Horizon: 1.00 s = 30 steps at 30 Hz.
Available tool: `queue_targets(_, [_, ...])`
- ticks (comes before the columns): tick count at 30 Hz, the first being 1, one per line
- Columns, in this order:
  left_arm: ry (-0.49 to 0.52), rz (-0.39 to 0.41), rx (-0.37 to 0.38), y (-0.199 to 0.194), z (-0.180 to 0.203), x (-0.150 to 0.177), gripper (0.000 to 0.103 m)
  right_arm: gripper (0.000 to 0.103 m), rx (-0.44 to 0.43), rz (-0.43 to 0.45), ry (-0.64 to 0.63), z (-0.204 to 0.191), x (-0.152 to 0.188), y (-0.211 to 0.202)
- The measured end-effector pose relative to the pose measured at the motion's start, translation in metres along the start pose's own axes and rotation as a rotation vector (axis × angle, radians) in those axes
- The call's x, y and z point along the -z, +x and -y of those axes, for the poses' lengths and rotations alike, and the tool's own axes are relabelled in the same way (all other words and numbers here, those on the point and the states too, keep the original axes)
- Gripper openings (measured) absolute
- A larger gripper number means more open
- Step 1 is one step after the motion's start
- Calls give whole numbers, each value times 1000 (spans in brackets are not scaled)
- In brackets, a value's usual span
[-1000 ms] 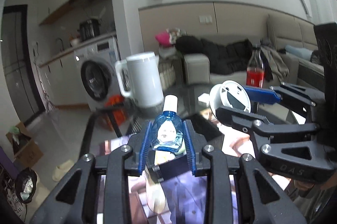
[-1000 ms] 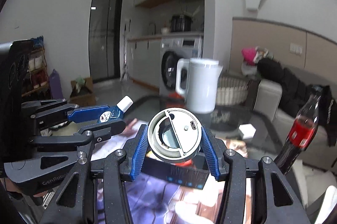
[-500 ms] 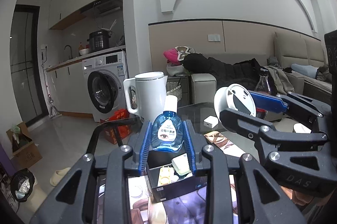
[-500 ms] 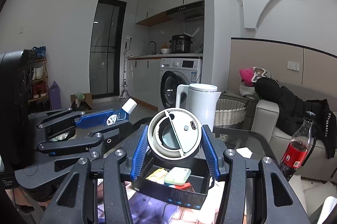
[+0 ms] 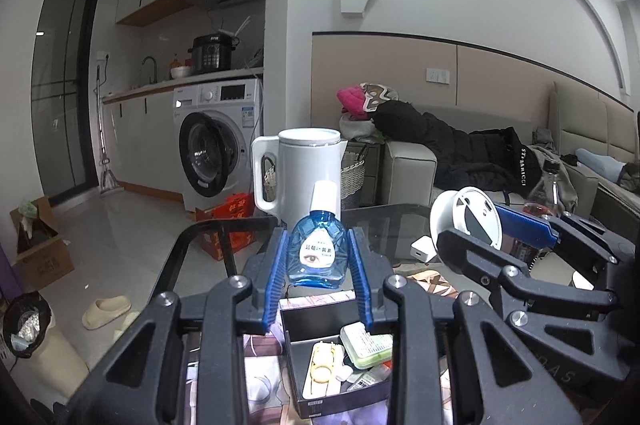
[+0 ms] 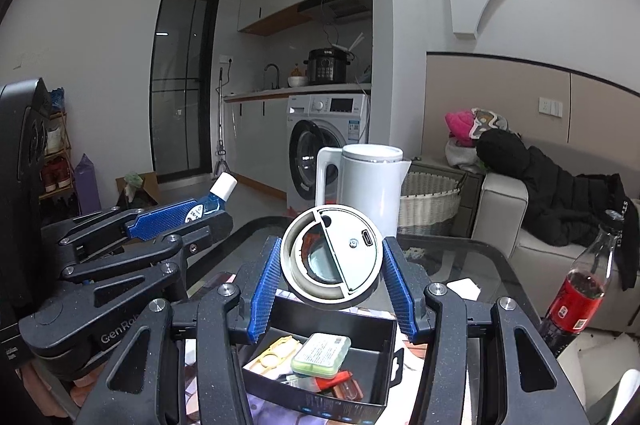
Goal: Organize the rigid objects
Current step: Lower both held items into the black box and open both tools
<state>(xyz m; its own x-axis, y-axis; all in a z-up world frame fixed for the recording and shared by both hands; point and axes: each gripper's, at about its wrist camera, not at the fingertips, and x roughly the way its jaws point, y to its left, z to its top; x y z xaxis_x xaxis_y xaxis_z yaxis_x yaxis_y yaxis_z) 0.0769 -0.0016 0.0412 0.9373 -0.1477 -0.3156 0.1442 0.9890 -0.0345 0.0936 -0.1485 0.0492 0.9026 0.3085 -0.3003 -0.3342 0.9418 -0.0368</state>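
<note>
- The left gripper [image 5: 318, 279] has a black frame with bright blue ribbed pads; the right gripper [image 6: 331, 279] has the same colours.
- The eye-drop bottle [image 5: 317, 257] is clear blue with a white cap and a white label printed with an eye.
- The round device [image 6: 332, 257] is white with a grey-beige rim.
- The box [image 6: 372, 341] is black, with a pale green case [image 6: 321, 353] and a red item [image 6: 334, 379] inside.
- The kettle [image 6: 370, 191] on the far side is white.
- The cola bottle [image 6: 580, 301] at right holds dark liquid and wears a red label.
- The mat [image 5: 262, 373] under the box carries a purple and pink cartoon print.
- The table [image 5: 396, 225] is dark glass with a black rim.
</note>
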Motion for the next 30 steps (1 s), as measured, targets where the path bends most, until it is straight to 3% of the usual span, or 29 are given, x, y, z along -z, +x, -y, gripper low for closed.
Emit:
queue_targets(9, [-85,-157,8,50,-14,7,29,50,30,-149,7,14,10,59])
queue_targets(15, [-62,-305,34,82,-9,23,29,50,33,-223,25,25,21,83])
queue_targets(19, [-60,-396,42,97,-5,33,29,50,20,-318,45,29,31,101])
queue_targets(24, [-59,-482,50,108,-2,43,29,50,1,-448,86,36,49,122])
queue_targets(30, [-40,-549,56,116,3,53,29,50,-6,-490,116,41,59,128])
